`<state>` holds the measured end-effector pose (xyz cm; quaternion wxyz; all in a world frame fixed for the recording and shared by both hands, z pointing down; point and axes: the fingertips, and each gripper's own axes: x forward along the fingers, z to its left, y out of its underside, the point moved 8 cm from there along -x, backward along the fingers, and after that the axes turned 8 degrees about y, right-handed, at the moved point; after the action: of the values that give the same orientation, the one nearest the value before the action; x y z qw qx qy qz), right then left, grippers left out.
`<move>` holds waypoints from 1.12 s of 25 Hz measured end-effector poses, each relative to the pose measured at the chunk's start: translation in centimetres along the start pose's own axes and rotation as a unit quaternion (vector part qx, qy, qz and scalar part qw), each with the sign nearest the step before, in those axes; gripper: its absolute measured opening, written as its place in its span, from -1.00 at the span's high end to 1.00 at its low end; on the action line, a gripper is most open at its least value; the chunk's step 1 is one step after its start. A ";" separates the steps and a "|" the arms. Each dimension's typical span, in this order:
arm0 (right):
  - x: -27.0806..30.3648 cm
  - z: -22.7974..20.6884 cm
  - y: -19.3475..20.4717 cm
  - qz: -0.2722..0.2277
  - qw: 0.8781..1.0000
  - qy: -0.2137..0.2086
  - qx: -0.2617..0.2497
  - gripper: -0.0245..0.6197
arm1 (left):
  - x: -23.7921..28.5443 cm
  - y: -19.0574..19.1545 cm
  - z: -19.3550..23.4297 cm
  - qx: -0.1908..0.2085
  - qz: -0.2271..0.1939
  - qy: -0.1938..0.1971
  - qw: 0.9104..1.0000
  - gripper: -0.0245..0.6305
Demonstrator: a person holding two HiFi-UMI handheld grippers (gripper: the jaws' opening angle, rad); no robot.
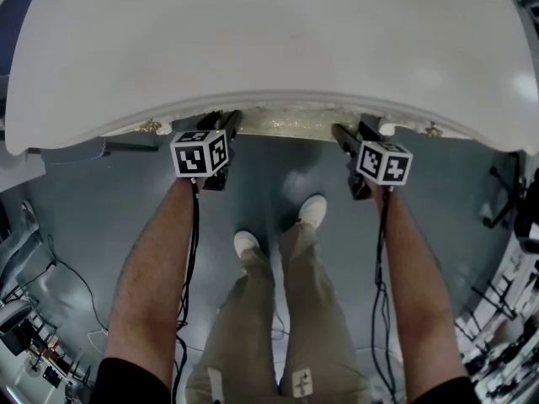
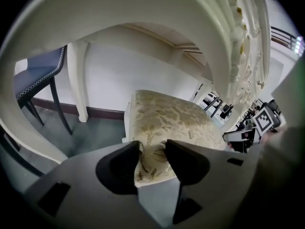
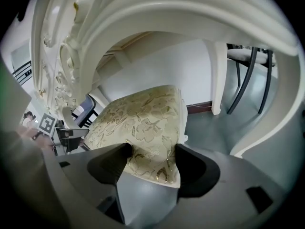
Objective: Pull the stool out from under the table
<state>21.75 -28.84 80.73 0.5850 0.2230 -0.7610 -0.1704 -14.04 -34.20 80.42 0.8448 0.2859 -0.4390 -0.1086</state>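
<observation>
Bare forearms (image 1: pixel 160 268) reach down and forward from the bottom of the head view, each ending in a gripper at the curved front edge of a white bench (image 1: pixel 269 40). Under that edge sits the stool (image 2: pixel 167 116), almost wholly beneath the bench, with only a strip of its gold floral seat showing from above. I see the left gripper (image 2: pixel 152 148) closed partway on the seat's near left corner, pinching the cushion edge. I see the right gripper (image 3: pixel 153 149) standing wider, its pads against the near right corner. I judge the padding soft and likely to squash or slip, while the white frame beneath looks stiff, so a hold deep enough to catch the firm rim seems safer. It looks fairly light and should slide across the grey floor (image 1: pixel 278 167)
</observation>
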 end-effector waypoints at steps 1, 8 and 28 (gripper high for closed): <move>-0.1 0.0 0.2 0.002 1.000 0.000 0.000 0.01 | -0.1 0.1 0.0 0.000 0.003 0.002 1.000 0.38; -0.6 -0.4 0.8 0.014 1.000 -0.007 -0.014 0.01 | -0.8 1.0 -0.7 -0.005 0.020 0.002 1.000 0.39; 0.2 -1.1 0.8 0.024 0.998 -0.046 0.040 -0.14 | -0.6 1.6 0.9 -0.059 0.010 0.046 0.997 0.22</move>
<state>22.70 -28.33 81.61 0.5437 0.2197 -0.7986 -0.1354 -15.24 -32.97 81.32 0.8806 0.2355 -0.3955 -0.1123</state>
